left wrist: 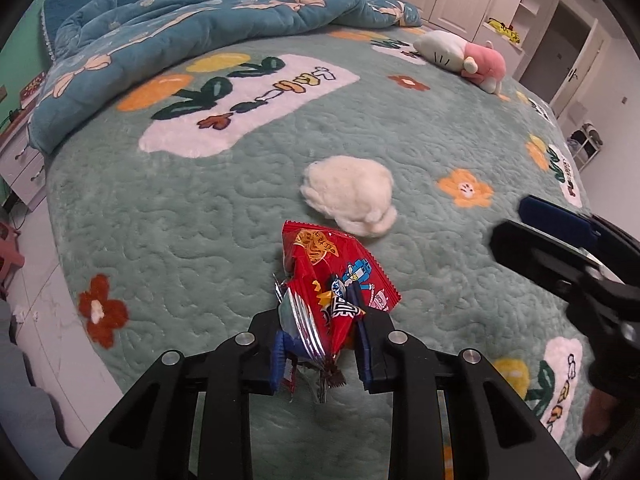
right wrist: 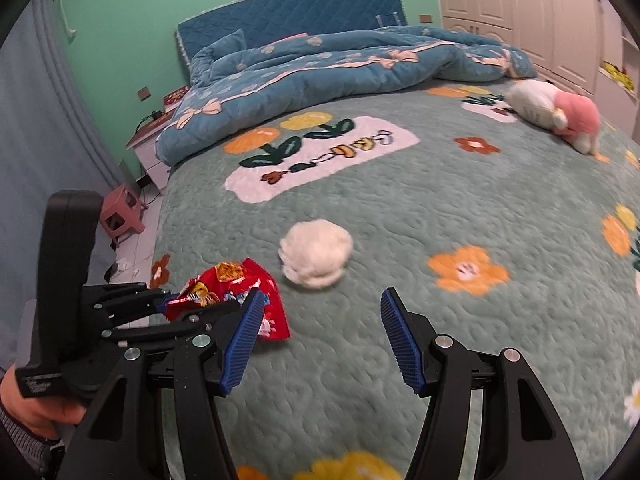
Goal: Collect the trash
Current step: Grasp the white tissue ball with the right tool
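Observation:
My left gripper (left wrist: pixel 320 344) is shut on a red snack wrapper (left wrist: pixel 328 276), held just above the green bedspread; the wrapper also shows in the right wrist view (right wrist: pixel 256 292), at the left between the left gripper's jaws. A crumpled white tissue ball (left wrist: pixel 350 194) lies on the bed just beyond the wrapper; it also shows in the right wrist view (right wrist: pixel 316 254). My right gripper (right wrist: pixel 320 340) is open and empty, low over the bed, with the tissue ball ahead and slightly left of it. It shows at the right in the left wrist view (left wrist: pixel 532 224).
A rumpled blue quilt (left wrist: pixel 180 36) covers the head of the bed. A pink and white plush toy (left wrist: pixel 468 58) lies at the far right. A pink stool (right wrist: pixel 122 214) and a nightstand (right wrist: pixel 150 152) stand on the floor left of the bed. Wardrobes (right wrist: pixel 520 8) line the right wall.

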The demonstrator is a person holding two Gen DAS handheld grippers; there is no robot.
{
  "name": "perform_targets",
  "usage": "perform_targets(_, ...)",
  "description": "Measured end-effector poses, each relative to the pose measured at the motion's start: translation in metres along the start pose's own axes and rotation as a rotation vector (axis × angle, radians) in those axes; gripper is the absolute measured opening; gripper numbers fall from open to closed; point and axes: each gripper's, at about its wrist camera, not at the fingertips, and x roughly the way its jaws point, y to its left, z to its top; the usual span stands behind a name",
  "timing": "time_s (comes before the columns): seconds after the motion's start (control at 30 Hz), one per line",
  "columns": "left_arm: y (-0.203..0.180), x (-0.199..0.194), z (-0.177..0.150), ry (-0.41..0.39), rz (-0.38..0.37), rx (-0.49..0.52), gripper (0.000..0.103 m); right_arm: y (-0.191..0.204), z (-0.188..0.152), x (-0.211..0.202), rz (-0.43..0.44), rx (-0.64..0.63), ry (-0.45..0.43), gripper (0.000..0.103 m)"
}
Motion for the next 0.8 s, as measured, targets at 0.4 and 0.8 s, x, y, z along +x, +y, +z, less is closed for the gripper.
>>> perform_targets(0.4,0.024,0.012,0.006,0.002,-0.021,-0.012,0.029,0.002,0.022,0.088,0.001,-0.038,0.079,0.061)
perform_targets(0.8,0.03,0.022,0.006,0.01,-0.042,-0.034,0.03,-0.002,0.019,0.124,-0.016,-0.065,0.128,0.013)
